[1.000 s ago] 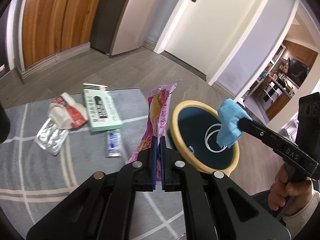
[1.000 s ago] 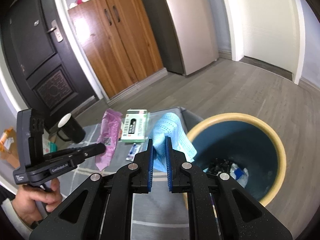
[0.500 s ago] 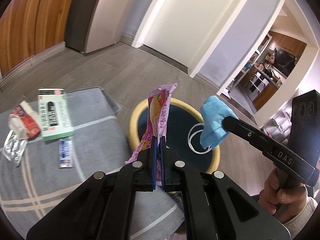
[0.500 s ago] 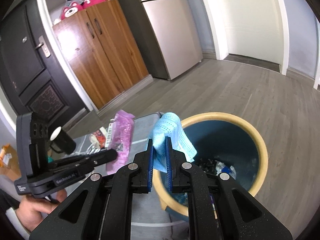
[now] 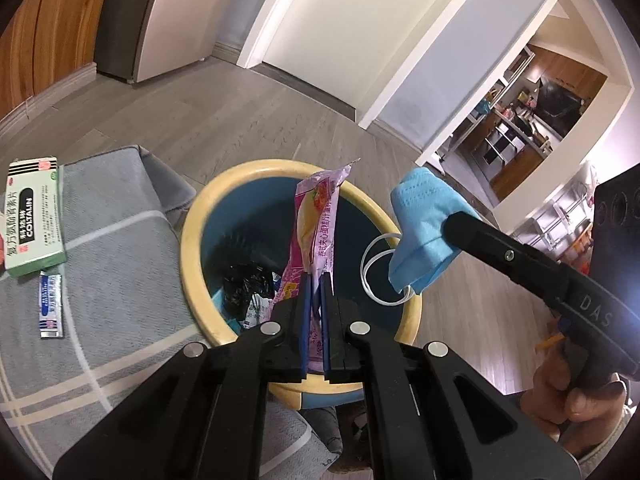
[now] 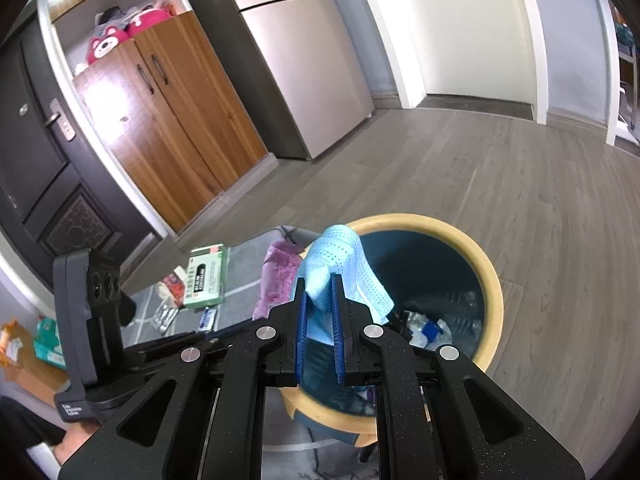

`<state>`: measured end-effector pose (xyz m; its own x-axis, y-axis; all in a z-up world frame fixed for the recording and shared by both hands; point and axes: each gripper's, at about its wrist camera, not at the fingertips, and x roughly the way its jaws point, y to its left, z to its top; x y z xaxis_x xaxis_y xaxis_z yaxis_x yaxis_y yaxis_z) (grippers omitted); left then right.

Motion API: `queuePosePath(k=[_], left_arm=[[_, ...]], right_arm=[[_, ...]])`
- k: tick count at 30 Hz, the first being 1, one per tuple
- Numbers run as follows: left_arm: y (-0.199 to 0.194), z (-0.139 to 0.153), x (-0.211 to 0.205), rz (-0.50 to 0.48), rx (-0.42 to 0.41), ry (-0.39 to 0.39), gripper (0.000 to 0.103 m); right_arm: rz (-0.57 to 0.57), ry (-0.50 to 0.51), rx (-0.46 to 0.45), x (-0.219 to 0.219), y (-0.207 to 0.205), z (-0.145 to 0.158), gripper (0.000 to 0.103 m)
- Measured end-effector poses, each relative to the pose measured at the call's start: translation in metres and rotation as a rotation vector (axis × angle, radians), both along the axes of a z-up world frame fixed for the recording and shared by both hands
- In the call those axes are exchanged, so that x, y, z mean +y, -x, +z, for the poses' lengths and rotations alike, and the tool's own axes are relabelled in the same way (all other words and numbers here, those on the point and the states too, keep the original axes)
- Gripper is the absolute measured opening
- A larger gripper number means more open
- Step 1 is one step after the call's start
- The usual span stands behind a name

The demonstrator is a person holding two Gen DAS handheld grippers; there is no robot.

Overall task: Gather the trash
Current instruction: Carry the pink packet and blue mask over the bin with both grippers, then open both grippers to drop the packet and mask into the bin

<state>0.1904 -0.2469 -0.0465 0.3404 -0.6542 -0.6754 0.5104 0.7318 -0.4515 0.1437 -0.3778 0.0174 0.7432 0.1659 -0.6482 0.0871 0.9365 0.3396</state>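
Observation:
My left gripper (image 5: 315, 280) is shut on a pink snack wrapper (image 5: 316, 216) and holds it upright over the open trash bin (image 5: 192, 220), a blue bin with a yellow rim. My right gripper (image 6: 319, 280) is shut on a blue face mask (image 6: 340, 268) and holds it above the bin's near rim (image 6: 492, 280). The mask (image 5: 424, 232) with its white ear loop also shows in the left wrist view, over the bin's right edge. Black and mixed trash lies inside the bin.
A grey mat (image 5: 108, 264) left of the bin carries a green-white medicine box (image 5: 32, 220) and a small sachet (image 5: 51, 306). A blister pack and a red-white wrapper (image 6: 172, 288) lie further left. Wood floor, fridge and cabinets stand behind.
Both grippers have moved from over the mat to above the bin, carrying the wrapper and the mask. The bin now lies directly under both.

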Motion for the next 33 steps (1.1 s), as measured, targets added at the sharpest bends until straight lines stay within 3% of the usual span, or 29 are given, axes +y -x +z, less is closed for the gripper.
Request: queuePosePath(k=[4, 9, 14, 19, 22, 24, 33], left_arm=[[-0.007, -0.003, 0.005, 0.013, 0.009, -0.001, 0.014], [-0.008, -0.001, 0.014, 0.037, 0.006, 0.016, 0.036], [-0.007, 0.002, 0.025, 0.06, -0.008, 0.012, 0.048], [-0.007, 0.009, 0.041, 0.091, -0.029, -0.001, 0.061], [-0.006, 0.013, 0.056, 0.112, -0.046, -0.013, 0.063], [-0.006, 0.015, 0.067, 0.133, -0.057, -0.019, 0.07], [-0.008, 0.018, 0.122, 0.224, -0.069, -0.053, 0.072]], right_arm=[[-0.008, 0.003, 0.013, -0.002, -0.002, -0.005, 0.012], [-0.017, 0.001, 0.03, -0.002, -0.005, -0.009, 0.013], [-0.015, 0.02, 0.069, 0.0, -0.01, -0.016, 0.013], [-0.026, 0.045, 0.104, 0.001, -0.012, -0.026, 0.036], [-0.027, 0.052, 0.099, 0.003, -0.011, -0.025, 0.046], [-0.026, 0.052, 0.094, 0.005, -0.01, -0.025, 0.051], [0.005, 0.042, 0.082, 0.019, -0.014, -0.021, 0.064]])
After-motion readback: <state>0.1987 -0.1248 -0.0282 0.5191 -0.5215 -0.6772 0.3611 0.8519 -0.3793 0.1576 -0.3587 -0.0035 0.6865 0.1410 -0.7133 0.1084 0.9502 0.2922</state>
